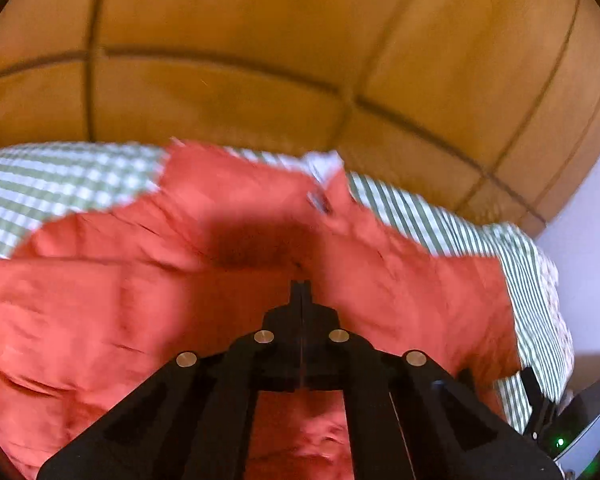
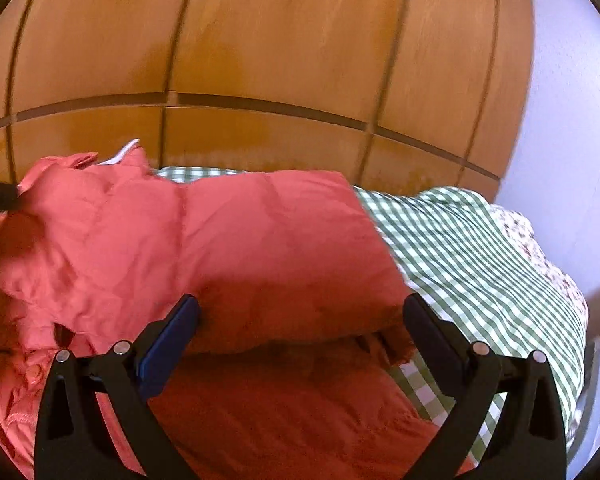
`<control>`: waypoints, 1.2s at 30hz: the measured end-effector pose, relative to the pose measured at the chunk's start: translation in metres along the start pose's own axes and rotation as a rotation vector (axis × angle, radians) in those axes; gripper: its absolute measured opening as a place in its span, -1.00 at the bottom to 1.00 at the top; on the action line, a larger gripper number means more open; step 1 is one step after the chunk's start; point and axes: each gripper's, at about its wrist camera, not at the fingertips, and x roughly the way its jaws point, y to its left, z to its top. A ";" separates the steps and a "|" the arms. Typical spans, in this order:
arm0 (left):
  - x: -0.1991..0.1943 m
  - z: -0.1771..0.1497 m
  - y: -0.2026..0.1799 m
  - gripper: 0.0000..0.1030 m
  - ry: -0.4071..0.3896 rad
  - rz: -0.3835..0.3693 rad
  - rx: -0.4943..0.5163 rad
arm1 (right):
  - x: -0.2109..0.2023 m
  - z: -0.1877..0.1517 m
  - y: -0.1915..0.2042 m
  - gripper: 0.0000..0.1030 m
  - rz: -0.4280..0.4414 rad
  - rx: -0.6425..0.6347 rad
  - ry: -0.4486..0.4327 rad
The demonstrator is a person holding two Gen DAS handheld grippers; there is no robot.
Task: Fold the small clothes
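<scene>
No readable writing anywhere; small dark tag on the coral garment point(image 1: 236, 216), upper centre of the left view, too blurred to read. Left tool point(image 1: 301, 286) low in centre frame, fingers pressed together, tips at a fold of the fabric, grip on it unclear. Right tool point(image 2: 300, 312) spread wide, hovering over the folded edge. Garment spread across the green checked bed cover point(image 2: 480, 264), wooden wardrobe point(image 2: 280, 48) behind.
</scene>
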 end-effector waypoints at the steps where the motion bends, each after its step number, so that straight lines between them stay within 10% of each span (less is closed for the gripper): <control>1: -0.007 0.002 0.009 -1.00 -0.024 0.019 -0.009 | 0.002 0.000 -0.004 0.96 -0.003 0.020 0.011; 4: -0.012 0.000 0.030 -1.00 -0.028 0.067 -0.011 | 0.010 0.000 -0.013 0.96 0.005 0.063 0.053; 9: -0.008 -0.011 0.034 -0.97 0.039 -0.102 -0.090 | 0.014 -0.001 -0.015 0.96 0.016 0.071 0.073; 13: 0.001 -0.012 0.005 0.84 0.037 -0.136 -0.036 | 0.010 -0.001 -0.016 0.97 -0.049 0.083 0.068; 18: 0.023 -0.019 -0.027 0.80 0.084 -0.169 0.025 | 0.013 -0.003 -0.022 0.97 -0.024 0.103 0.098; 20: 0.041 -0.020 -0.034 -0.46 0.129 -0.136 0.063 | 0.008 -0.004 -0.027 0.96 -0.048 0.128 0.079; 23: 0.052 -0.025 -0.034 -0.88 0.154 -0.115 0.052 | -0.004 -0.008 -0.045 0.96 -0.110 0.219 0.036; 36: 0.003 -0.020 0.014 -0.97 -0.007 -0.031 0.032 | 0.031 -0.020 -0.080 0.96 -0.134 0.378 0.248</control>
